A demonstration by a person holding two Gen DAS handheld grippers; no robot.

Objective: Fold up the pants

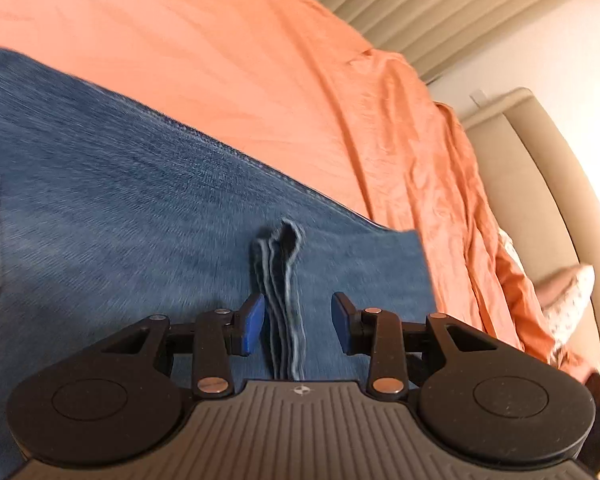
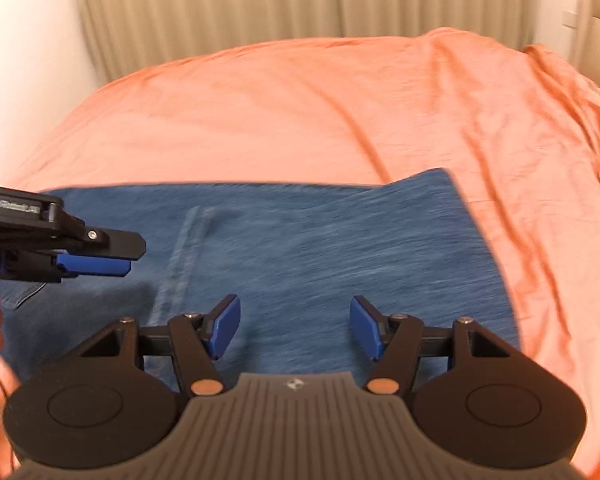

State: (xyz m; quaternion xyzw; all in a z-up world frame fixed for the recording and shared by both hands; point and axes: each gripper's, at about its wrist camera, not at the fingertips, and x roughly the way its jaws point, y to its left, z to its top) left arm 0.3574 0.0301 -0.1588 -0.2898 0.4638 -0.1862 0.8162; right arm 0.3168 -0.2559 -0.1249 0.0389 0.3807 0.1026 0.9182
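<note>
- We hold the left hand-held gripper (image 1: pixel 298 326) low over the blue denim pants (image 1: pixel 120 208), its blue pads (image 1: pixel 254 324) spread apart with a bunched ridge of denim (image 1: pixel 282 300) standing between them; the left pad is just beside the ridge, the right pad clear of it.
- We see the right hand-held gripper (image 2: pixel 296 328) also hovering above the pants (image 2: pixel 300 248), its blue-padded fingers (image 2: pixel 366 326) wide apart and nothing between them.
- The pants lie flat on the bed's orange sheet (image 2: pixel 280 112), near the bed's front edge, reaching toward its right side, where their squared-off end (image 2: pixel 452 184) stops short of the rumpled sheet (image 2: pixel 572 128).
- A stitched seam (image 2: pixel 180 256) runs across the denim on the left of the right wrist view, where the left hand-held gripper (image 2: pixel 112 260) reaches in from the left edge.
- Beige curtains (image 2: pixel 260 0) hang beyond the bed's far edge; a padded beige headboard (image 1: pixel 532 184) and a patterned pillow (image 1: pixel 568 296) sit at its right side.
</note>
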